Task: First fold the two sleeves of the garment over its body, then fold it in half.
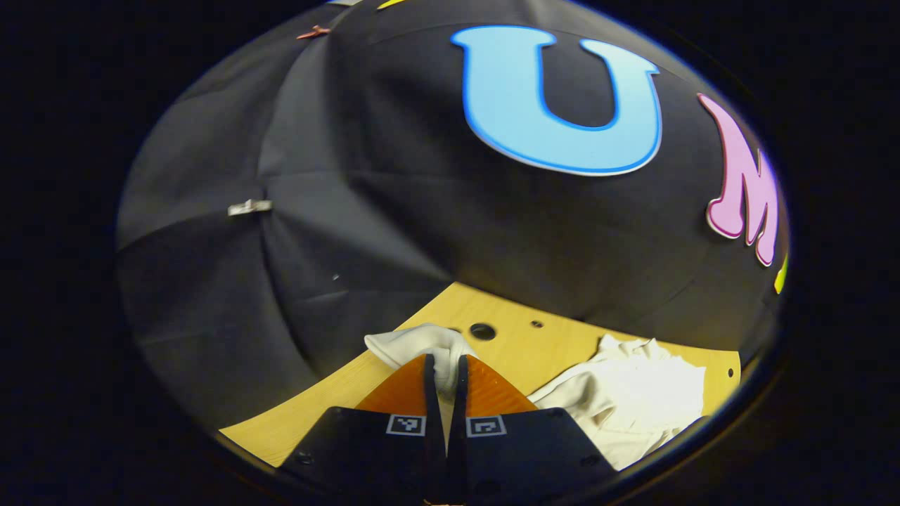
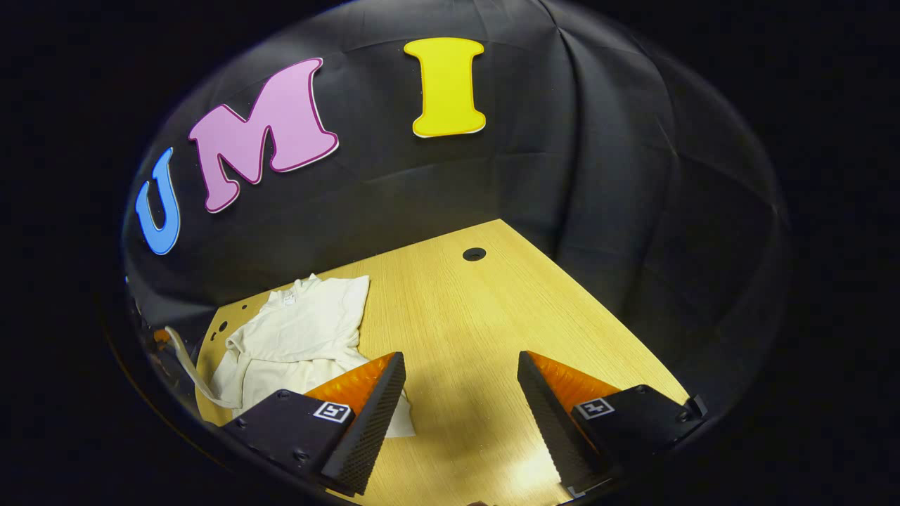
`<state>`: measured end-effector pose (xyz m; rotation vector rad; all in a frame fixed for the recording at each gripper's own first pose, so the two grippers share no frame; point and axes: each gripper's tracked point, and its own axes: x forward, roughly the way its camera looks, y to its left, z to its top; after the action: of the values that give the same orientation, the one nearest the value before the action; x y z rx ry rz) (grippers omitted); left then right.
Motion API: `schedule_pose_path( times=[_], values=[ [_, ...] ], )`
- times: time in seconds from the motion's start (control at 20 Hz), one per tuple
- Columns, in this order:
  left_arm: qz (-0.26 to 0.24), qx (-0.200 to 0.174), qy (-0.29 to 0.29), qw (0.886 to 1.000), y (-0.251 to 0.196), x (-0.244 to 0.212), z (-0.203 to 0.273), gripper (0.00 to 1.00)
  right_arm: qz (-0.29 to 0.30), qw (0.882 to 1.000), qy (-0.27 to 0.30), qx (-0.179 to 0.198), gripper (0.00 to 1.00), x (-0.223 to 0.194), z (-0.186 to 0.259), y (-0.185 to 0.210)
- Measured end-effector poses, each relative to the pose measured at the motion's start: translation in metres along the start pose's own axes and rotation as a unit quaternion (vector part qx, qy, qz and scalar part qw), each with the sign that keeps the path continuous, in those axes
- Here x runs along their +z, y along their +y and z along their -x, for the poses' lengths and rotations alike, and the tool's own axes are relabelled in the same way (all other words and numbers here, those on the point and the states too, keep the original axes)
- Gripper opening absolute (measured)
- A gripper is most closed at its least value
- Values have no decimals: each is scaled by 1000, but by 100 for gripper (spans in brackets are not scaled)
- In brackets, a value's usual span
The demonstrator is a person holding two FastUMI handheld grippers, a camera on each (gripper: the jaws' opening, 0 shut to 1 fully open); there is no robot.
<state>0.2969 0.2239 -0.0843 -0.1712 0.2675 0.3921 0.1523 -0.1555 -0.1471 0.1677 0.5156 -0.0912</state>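
In the left gripper view, the left gripper [image 1: 444, 376] has its orange fingers [image 1: 401, 390] clamped on a white sleeve [image 1: 422, 344], lifted off the counter [image 1: 506, 344]. The garment [image 1: 633, 397] body lies beyond and to the right of those fingers, so the coming fold likely carries the sleeve rightward over it. In the right gripper view, the right gripper [image 2: 460, 393] hangs with fingers apart and empty over bare counter, the crumpled garment to its left, partly behind the left finger. The other sleeve is hard to make out among the folds.
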Motion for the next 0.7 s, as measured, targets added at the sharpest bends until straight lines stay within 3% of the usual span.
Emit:
schedule_pose_path(
  times=[0.3, 0.5, 0.7],
  values=[
    [-53, -109, -39, 992, -167, 37, -22, 6, -6, 1000, 10, 3, 98, -4, -17, -7],
    [-92, -197, -48, 975, -280, 27, -10, 6, -2, 1000, 15, 2, 98, -6, -25, -5],
    [-118, -274, -31, 954, -383, -17, 11, 6, 0, 1000, 27, 4, 98, -17, -32, -5]
  ],
)
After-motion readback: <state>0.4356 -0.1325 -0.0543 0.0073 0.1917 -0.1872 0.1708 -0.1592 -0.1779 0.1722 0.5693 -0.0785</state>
